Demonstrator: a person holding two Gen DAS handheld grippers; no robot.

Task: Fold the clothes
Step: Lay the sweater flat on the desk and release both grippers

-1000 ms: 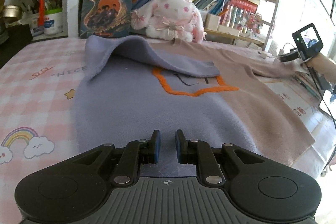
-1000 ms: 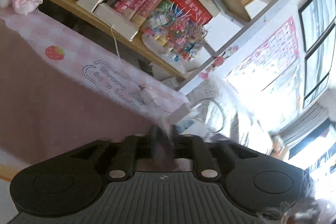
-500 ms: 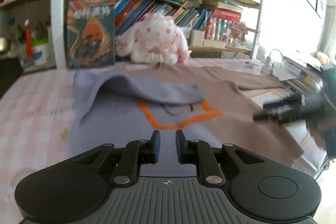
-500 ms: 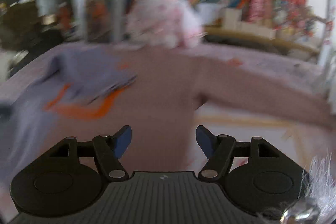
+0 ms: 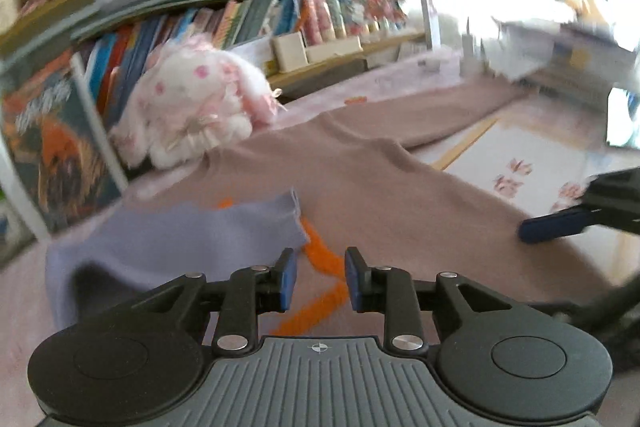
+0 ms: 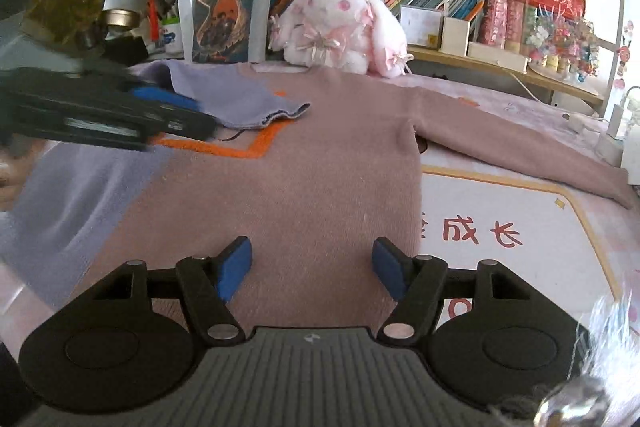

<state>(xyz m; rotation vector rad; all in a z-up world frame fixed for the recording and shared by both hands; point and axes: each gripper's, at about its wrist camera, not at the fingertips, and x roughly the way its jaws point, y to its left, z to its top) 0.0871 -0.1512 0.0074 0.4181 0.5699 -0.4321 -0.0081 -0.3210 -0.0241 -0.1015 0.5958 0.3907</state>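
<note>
Sweater (image 6: 304, 167) flat on bench (image 6: 520, 211), lilac sleeve (image 6: 240, 99) folded in; left tongs (image 5: 318, 279) opening, empty; right tongs (image 6: 312, 267) spread, empty

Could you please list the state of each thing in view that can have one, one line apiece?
Sweater: spread flat on the table.
Lavender sleeve: folded over the chest.
Pink sleeve: laid straight out to the side, unfolded.
Left gripper: jaws opening, nothing between them.
Right gripper: open, empty, above the sweater's body.
Plush rabbit: slumped against the bookshelf.
</note>
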